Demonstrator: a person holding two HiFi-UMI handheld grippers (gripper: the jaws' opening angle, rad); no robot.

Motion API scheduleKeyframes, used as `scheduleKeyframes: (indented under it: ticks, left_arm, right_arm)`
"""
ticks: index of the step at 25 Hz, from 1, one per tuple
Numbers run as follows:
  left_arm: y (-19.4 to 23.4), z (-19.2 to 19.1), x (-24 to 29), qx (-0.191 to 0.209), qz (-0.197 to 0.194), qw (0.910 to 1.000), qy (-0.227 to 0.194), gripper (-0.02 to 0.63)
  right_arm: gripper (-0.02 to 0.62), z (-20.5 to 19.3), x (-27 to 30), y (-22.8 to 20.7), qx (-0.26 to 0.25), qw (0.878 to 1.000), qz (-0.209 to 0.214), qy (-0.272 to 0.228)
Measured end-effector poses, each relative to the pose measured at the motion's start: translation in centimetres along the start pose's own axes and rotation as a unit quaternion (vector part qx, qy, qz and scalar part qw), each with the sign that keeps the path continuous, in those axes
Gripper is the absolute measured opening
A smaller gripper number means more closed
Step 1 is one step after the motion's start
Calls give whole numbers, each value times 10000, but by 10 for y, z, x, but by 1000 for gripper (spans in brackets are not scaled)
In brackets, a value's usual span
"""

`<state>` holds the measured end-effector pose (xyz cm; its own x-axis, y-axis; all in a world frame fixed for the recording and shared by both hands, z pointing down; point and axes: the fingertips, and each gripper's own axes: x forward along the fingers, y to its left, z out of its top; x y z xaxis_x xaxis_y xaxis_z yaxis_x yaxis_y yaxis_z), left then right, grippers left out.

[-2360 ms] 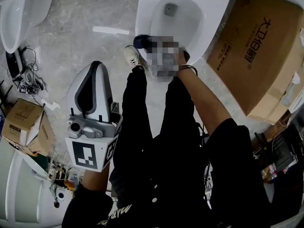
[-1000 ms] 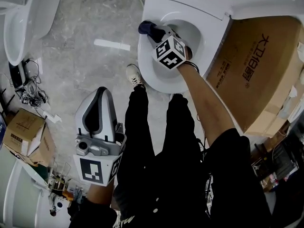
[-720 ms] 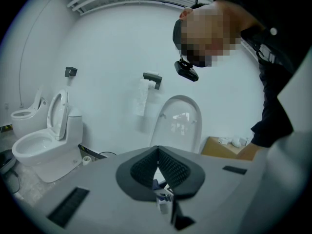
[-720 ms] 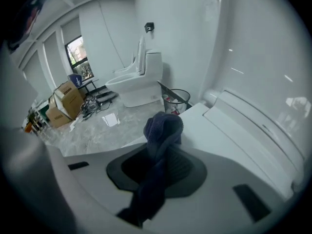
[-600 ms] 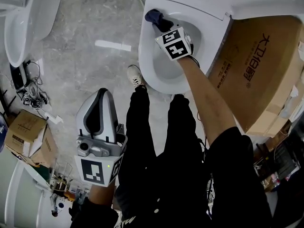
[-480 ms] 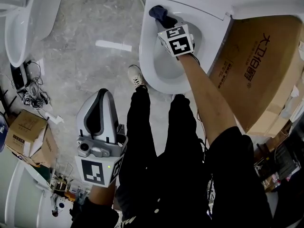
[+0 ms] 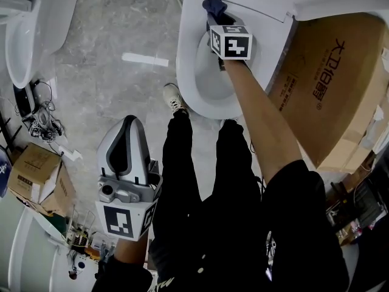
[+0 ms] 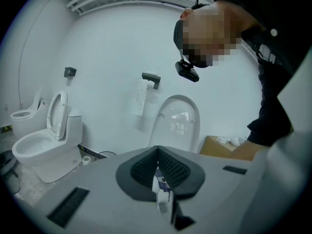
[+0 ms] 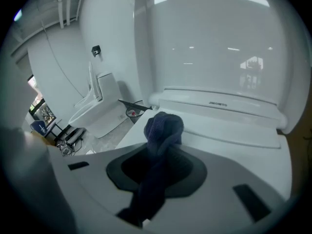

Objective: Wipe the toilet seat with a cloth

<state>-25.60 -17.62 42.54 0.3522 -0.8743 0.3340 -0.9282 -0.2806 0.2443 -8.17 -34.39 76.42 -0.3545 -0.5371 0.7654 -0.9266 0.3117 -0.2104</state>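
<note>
At the far left of the toilet seat [image 7: 185, 72], close to the hinge ledge, sits the cloth [image 7: 214, 6], a dark blue bunch; the right gripper view shows its knotted end [image 9: 163, 128] against the white seat [image 9: 234, 126], with the raised lid [image 9: 209, 43] standing just beyond; whether it presses down on the seat I cannot tell.

The right claw [image 7: 217, 18] is closed on the cloth, whose tail runs back between the dark pads [image 9: 183, 167] and out at the near side; its marker cube [image 7: 231, 41] hangs over the bowl, and the person's bare forearm [image 7: 255, 114] reaches to it from the near right.

The left claw [image 7: 127, 126] is held low at the near left, well apart from the toilet, beside the person's black trousers [image 7: 194, 181]; its pads meet tip to tip with nothing gripped between them [image 8: 158, 167], and it points at a white wall and another raised lid [image 8: 178, 123].

Right of the toilet leans a large cardboard box [image 7: 328, 72]; a pale shoe [image 7: 173, 98] stands on the grey floor [image 7: 103, 35] just near of the bowl; a second toilet [image 7: 24, 23] is at the far left, and a small cardboard box [image 7: 33, 169] lies at the left edge.
</note>
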Motion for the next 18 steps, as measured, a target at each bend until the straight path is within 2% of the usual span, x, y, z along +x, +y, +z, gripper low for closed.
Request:
scheduleKeyframes:
  ticks: [10, 18]
  left_arm:
    - [-12, -1, -3, 56, -23, 10000, -17, 11]
    - [-24, 0, -1, 79, -80, 9999, -63, 11]
  right_arm:
    - [84, -4, -13, -43, 436, 9982, -417, -39]
    - [84, -11, -24, -67, 704, 9963, -486, -62]
